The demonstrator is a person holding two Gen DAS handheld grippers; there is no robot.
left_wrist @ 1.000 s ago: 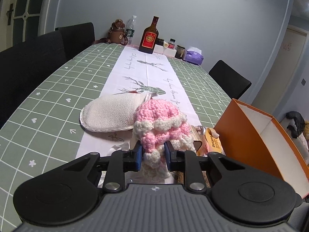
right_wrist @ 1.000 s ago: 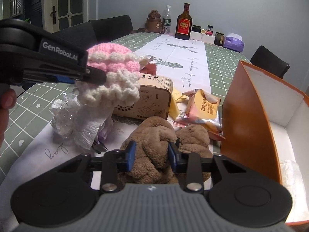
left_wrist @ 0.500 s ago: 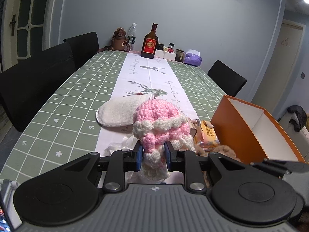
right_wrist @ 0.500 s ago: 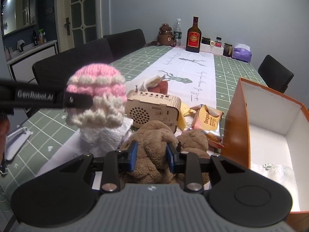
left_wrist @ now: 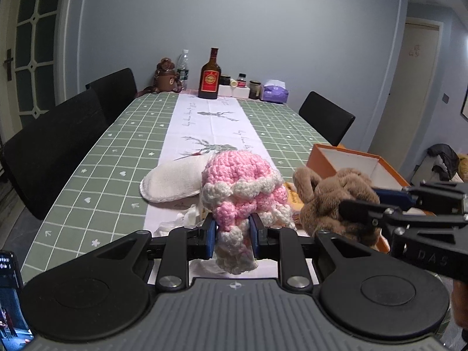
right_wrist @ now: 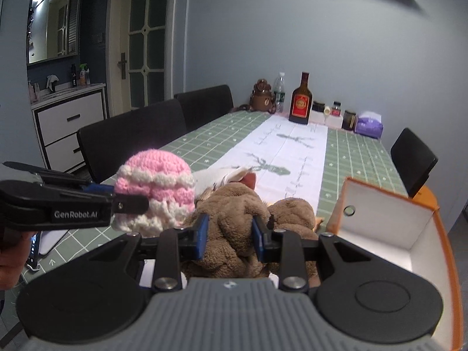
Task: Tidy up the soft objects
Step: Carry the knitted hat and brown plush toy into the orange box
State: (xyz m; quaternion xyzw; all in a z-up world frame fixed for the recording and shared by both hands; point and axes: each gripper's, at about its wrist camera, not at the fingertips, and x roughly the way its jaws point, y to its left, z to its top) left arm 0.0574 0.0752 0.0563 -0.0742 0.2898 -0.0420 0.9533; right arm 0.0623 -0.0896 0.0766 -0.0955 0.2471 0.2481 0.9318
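My left gripper (left_wrist: 232,231) is shut on a pink and white crocheted hat (left_wrist: 239,187), held up above the table; the same hat (right_wrist: 156,188) shows at the left of the right wrist view. My right gripper (right_wrist: 230,235) is shut on a brown plush toy (right_wrist: 234,210), also lifted; that toy (left_wrist: 330,201) hangs to the right of the hat in the left wrist view. An open orange box (right_wrist: 383,219) with a white inside stands to the right. A cream fabric pad (left_wrist: 172,181) lies flat on the white runner beyond the hat.
The long table carries a green checked cloth (left_wrist: 117,158). At its far end stand a brown bottle (left_wrist: 210,76), a water bottle, small jars, a bear-shaped jug (left_wrist: 165,74) and a purple tissue pack (left_wrist: 275,92). Black chairs (left_wrist: 52,146) line both sides. A phone (left_wrist: 11,292) shows at bottom left.
Both grippers have risen with their loads. The plush toy has come off the table and now hangs beside the hat. The wooden radio and snack packet have dropped out of the right wrist view.
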